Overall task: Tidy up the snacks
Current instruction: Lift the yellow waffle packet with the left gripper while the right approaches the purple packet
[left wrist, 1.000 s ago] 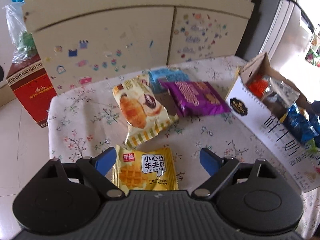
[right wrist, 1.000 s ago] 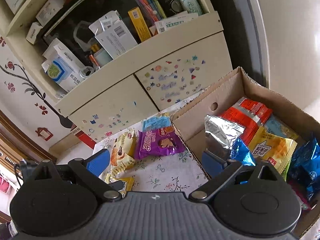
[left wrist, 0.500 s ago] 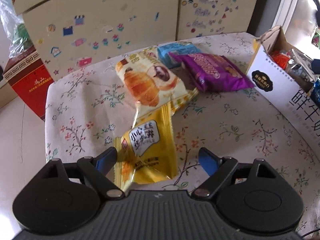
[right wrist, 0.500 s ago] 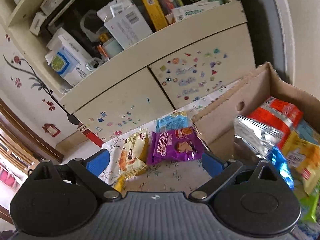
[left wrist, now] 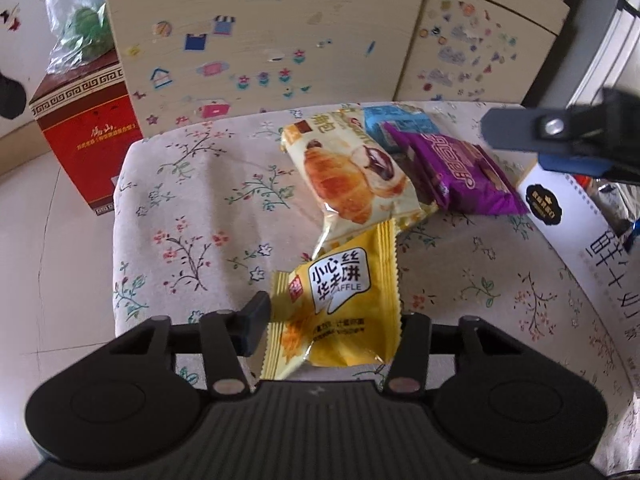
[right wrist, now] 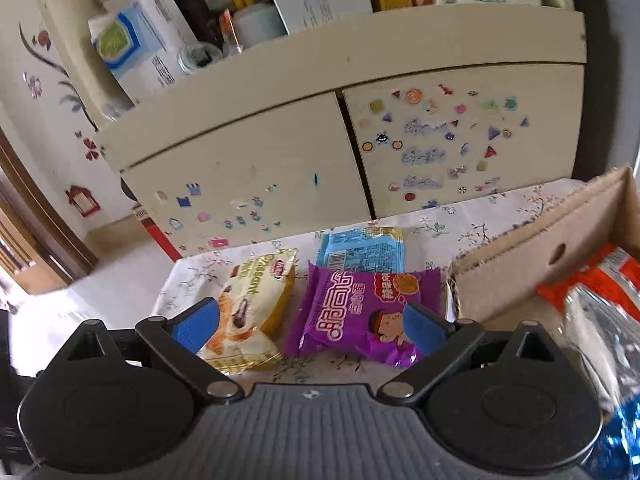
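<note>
A yellow waffle packet (left wrist: 340, 296) stands buckled between the fingers of my left gripper (left wrist: 332, 320). The jaws are closing, and the pads press on the packet's two side edges. Behind it on the floral tablecloth lie a croissant packet (left wrist: 348, 176), a purple snack packet (left wrist: 456, 168) and a blue packet (left wrist: 396, 120). My right gripper (right wrist: 312, 324) hangs open just above the purple packet (right wrist: 360, 308) and the croissant packet (right wrist: 248, 304), with nothing gripped. One of its fingers (left wrist: 520, 132) shows at the upper right of the left wrist view.
An open cardboard box (right wrist: 540, 248) holding several snack bags stands on the table's right side. A cream cabinet (left wrist: 260, 40) covered in stickers rises behind the table. A red carton (left wrist: 88, 128) sits on the floor to the left, past the table edge.
My left jaws have narrowed onto the yellow waffle packet, which now buckles upward. My right gripper has swung left and down, from over the box to above the purple and croissant packets.
</note>
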The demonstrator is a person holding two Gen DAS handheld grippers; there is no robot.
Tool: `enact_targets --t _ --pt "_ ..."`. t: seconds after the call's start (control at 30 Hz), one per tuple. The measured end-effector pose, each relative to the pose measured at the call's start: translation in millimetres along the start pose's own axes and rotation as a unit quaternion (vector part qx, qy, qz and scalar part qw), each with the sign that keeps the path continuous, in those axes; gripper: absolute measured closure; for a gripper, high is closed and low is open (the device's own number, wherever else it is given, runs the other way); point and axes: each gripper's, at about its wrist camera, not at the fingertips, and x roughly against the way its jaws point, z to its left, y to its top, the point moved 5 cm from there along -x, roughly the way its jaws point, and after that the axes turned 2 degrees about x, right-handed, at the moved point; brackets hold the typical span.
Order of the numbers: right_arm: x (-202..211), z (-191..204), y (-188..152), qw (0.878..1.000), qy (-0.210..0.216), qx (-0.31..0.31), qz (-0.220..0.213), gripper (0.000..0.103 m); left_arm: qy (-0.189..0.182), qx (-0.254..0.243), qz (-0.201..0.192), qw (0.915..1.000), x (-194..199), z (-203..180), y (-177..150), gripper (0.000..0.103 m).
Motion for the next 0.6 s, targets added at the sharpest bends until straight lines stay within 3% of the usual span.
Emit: enact_targets --t 0.4,0.6 --pt "-35.3 14.0 -15.8 0.997 -0.017 0.067 0.035 0.0 -0.012 0.014 0.004 0.9998 1.5 4.6 -1.8 0.056" --pt "-26.1 21.1 -16.1 0.995 0.047 0.056 0.065 0.0 -0.005 0.019 0.005 0.9998 2.9 6.2 -1.9 0.056"
